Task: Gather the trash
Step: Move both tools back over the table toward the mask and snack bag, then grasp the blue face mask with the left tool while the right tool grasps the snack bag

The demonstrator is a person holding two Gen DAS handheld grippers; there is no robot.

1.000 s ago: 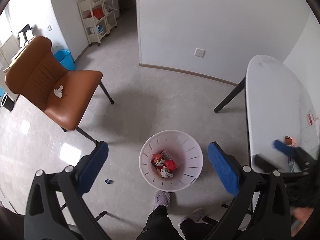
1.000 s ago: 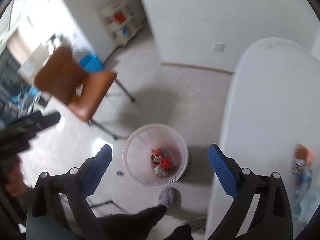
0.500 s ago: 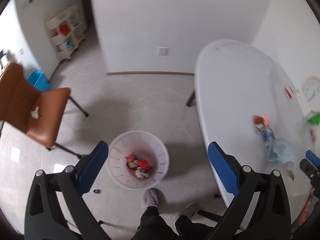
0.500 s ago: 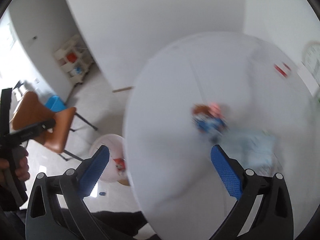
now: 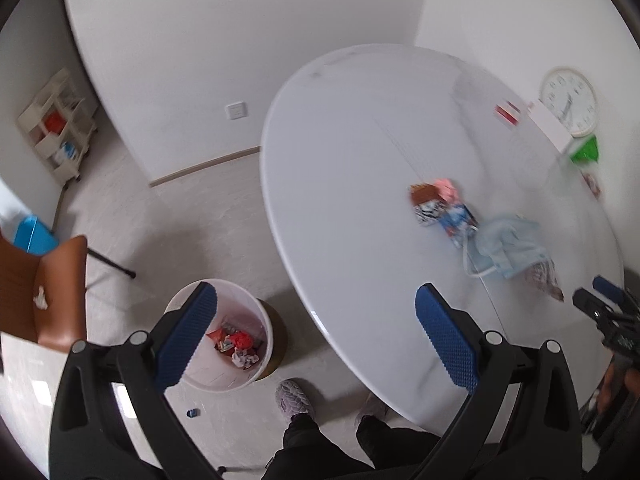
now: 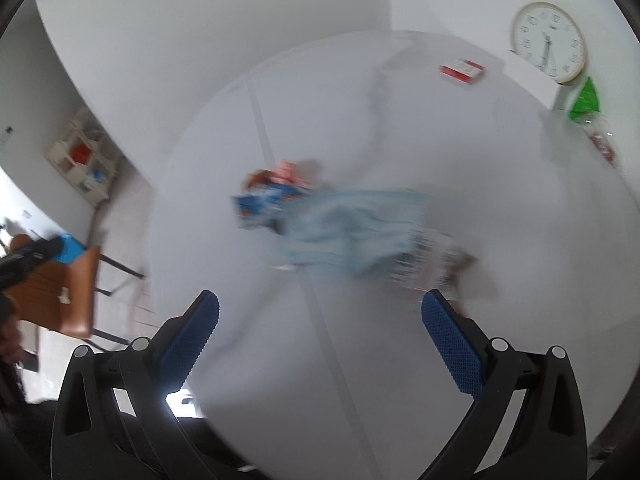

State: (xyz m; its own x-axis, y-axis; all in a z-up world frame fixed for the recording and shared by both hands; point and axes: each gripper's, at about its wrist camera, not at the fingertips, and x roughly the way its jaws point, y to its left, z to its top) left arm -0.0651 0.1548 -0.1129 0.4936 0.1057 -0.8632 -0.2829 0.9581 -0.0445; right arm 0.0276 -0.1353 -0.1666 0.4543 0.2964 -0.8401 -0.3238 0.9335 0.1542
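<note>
Both jaws wide open, empty. Right gripper [image 6: 320, 312] nearer: trash pile [image 6: 340, 224] just ahead on bench [image 6: 400, 360], long axis crosswise. Bin [image 5: 224, 336] on floor.

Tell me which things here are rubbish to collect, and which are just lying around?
For the job:
crumpled light-blue face mask
blue-and-pink snack wrappers
round white plastic bin

Just around:
round white wall clock
brown leather chair
small red box
</note>
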